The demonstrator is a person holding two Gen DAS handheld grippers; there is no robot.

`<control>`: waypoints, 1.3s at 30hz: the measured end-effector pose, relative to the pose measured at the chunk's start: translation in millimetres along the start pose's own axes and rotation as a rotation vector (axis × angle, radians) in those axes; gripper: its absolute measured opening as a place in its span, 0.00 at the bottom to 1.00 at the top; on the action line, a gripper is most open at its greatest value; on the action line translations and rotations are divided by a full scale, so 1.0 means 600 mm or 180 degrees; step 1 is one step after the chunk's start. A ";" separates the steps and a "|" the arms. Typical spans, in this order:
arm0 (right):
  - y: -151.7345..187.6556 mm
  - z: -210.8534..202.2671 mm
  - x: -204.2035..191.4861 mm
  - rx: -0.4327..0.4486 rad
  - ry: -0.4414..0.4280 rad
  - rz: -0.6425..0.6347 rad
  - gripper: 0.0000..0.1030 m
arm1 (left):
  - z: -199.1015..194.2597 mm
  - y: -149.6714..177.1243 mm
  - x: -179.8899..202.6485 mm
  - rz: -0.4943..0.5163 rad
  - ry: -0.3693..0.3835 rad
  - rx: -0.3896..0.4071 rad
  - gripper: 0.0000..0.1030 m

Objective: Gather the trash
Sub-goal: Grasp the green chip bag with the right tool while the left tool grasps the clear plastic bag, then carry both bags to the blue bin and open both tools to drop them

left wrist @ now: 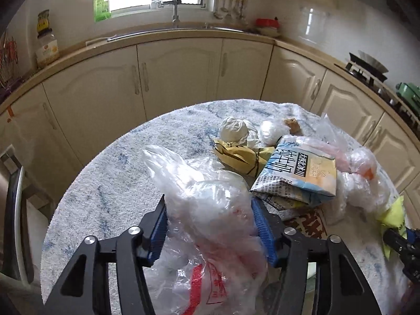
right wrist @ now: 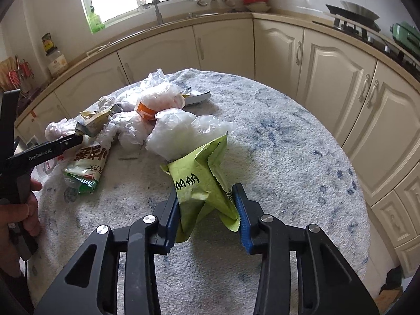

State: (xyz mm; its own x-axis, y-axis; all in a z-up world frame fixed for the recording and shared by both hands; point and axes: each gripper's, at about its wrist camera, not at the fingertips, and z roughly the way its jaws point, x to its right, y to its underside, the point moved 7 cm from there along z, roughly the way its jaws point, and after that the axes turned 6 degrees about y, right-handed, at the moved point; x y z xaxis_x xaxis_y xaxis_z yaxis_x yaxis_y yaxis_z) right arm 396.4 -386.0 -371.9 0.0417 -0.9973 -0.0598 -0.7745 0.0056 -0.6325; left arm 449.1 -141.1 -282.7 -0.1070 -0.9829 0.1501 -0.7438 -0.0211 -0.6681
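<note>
A round tabletop point(right wrist: 288, 144) covered with a white, blue-flecked fluffy cloth was seen, and the trash was heaped on its left half in the right wrist view, the right half being bare cloth. The heap seemed gathered there so that pieces could be dropped into one bag.

A large crumpled clear plastic bag with red print point(left wrist: 210, 223) was held up at the near edge by the left gripper point(left wrist: 212, 225); its jaws were closed on the bunched film, apparently so that the bag served as the collecting sack. Whether its mouth was open could not be told.

Just beyond it, a flattened blue-and-white milk carton with black characters point(left wrist: 296, 176) lay tilted on other wrappers, and further crumpled clear plastic bags point(right wrist: 168, 99) were piled beside it. A folded yellow paper packet point(left wrist: 239, 157) and a knotted white plastic bundle point(left wrist: 233, 131) lay farther off.

A crumpled lime-green foil wrapper with black lettering point(right wrist: 199, 186) was pinched at its lower part by the right gripper point(right wrist: 207, 210), its jaws partly closed on it, and it touched a loose white plastic bag point(right wrist: 181, 131) behind.

The carton and the loose film lay between the wrapper and the held bag, so they were judged likely to be in the way.
</note>
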 end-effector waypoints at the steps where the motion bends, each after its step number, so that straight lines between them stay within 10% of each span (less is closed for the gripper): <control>1: 0.000 -0.002 -0.002 0.0002 -0.0008 -0.0002 0.37 | 0.000 0.000 -0.002 0.0025 -0.0006 0.0018 0.52; 15: 0.017 -0.088 -0.016 0.0213 -0.0259 0.0071 0.37 | -0.128 0.030 0.005 0.0032 0.0059 0.0462 0.50; 39: 0.003 -0.351 0.143 0.1097 -0.0157 0.0444 0.37 | -0.271 0.092 0.298 0.0723 0.1049 0.0933 0.50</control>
State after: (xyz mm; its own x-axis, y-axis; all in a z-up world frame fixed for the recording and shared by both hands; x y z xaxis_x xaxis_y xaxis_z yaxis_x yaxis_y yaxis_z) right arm 265.6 -487.0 -215.6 -0.0125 -0.9806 -0.1956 -0.5173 0.1737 -0.8380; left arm 281.2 -288.4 -174.2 -0.4830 -0.8593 0.1679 -0.4657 0.0898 -0.8804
